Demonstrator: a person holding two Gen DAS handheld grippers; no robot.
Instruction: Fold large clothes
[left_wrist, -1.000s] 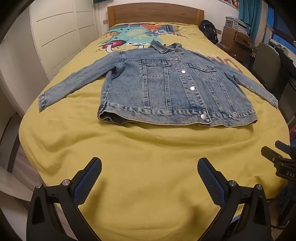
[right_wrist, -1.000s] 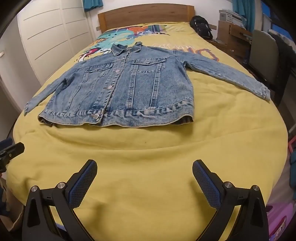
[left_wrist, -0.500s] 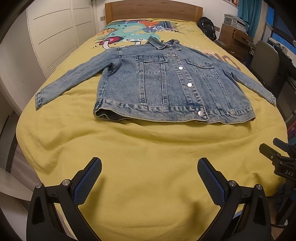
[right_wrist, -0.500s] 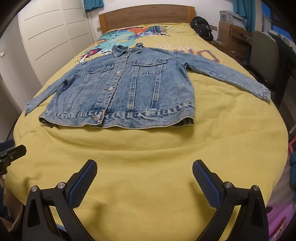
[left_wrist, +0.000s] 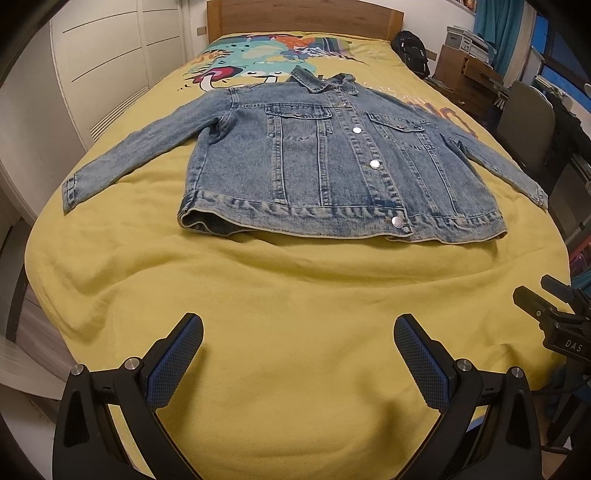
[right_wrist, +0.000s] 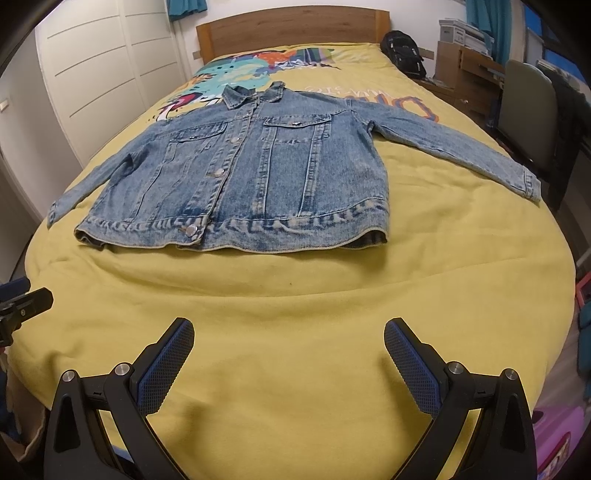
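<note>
Denim jacket (left_wrist: 332, 162) (right_wrist: 243, 173) spread flat, front up, across the middle of a bed (left_wrist: 295, 302) (right_wrist: 295, 295) covered in yellow bedding. Collar aimed at the wooden headboard (left_wrist: 303, 18) (right_wrist: 291, 31), hem toward the foot of the bed, nearest both cameras. Body axis along the bed's length; sleeves stretched sideways, so the longest span crosses the bed, each cuff ending close to a side edge. Wide bare band of yellow cover between hem and foot edge. White wardrobe (left_wrist: 103, 62) (right_wrist: 96, 70) close along one side; chair (left_wrist: 524, 122) (right_wrist: 524, 110) and cluttered shelving along the other. Left gripper (left_wrist: 298, 336) above the foot of the bed, jaws spread wide, nothing between them, well apart from the hem. Right gripper (right_wrist: 289, 339) likewise over bare cover, jaws released and empty.
</note>
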